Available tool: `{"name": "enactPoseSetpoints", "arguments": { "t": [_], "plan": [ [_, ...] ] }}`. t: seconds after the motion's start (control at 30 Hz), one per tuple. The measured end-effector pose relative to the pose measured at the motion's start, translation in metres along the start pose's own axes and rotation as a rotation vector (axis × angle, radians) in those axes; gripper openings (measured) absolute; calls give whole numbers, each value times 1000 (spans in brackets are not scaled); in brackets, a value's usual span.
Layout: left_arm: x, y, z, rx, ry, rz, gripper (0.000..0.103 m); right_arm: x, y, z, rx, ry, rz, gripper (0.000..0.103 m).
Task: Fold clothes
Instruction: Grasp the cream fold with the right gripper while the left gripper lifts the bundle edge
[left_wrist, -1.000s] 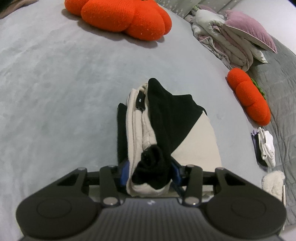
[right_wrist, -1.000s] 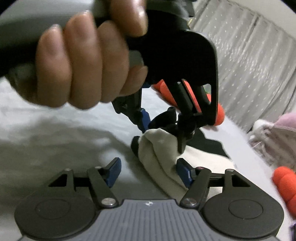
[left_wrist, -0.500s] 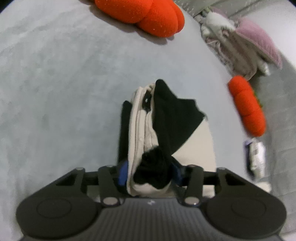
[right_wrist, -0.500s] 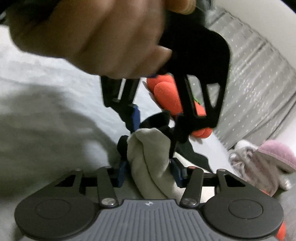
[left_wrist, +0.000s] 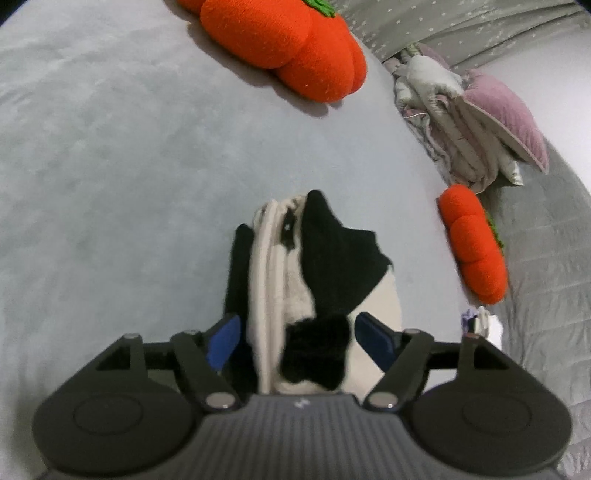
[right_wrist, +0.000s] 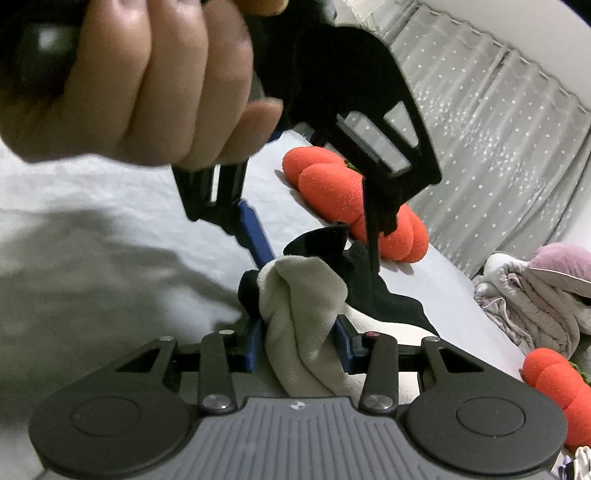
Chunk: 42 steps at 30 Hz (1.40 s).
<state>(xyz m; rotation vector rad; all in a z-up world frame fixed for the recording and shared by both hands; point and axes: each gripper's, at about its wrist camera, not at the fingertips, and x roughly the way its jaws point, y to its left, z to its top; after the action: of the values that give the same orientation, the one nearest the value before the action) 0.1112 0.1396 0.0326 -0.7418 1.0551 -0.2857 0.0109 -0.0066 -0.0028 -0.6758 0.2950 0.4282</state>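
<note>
Left hand-held gripper: blue pads standing spread, one on each side of the near end of the folded garment, with gaps showing between pads and cloth. The garment, cream and black, is lying on the grey bed and running straight ahead from between the fingers, its far tip pointing away.

Right hand-held gripper: pads pressing in on a bunched cream fold of the same garment, pinching it; the fold is rising up between the fingers. Just beyond it, a hand is gripping the handle of the left tool, whose fingers are hanging down over the cloth.

Farther out, ahead of the left hand-held gripper: a large orange plush pumpkin. Ahead and to the right: a pile of pale bedding with a mauve pillow, and nearer, a smaller orange plush. Right of the fingers: small white items, blurred.
</note>
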Motion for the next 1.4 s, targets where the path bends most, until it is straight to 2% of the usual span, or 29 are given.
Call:
{"name": "enactPoseSetpoints", "arguments": {
  "t": [0.2,0.57,0.77,0.9,1.13,1.4],
  "plan": [
    [4,-3,-7,14,-6,-31,86,-10,-12,3,66,-23,-4,37],
    [5,-9,-14,12,-3,-95,87,-42,-13,6,42,-23,7,36],
    [-19,-1,-7,-55,-66,-213,89,-50,-68,13,287,-23,92,36],
    [-21,2,-7,-72,-81,-219,90,-47,-83,15,356,-20,131,36],
    [-29,6,-7,-89,-114,-235,91,-53,-99,11,494,-31,135,36],
    [-19,6,-13,-101,-102,-280,93,-52,-86,16,405,-23,126,36]
  ]
}}
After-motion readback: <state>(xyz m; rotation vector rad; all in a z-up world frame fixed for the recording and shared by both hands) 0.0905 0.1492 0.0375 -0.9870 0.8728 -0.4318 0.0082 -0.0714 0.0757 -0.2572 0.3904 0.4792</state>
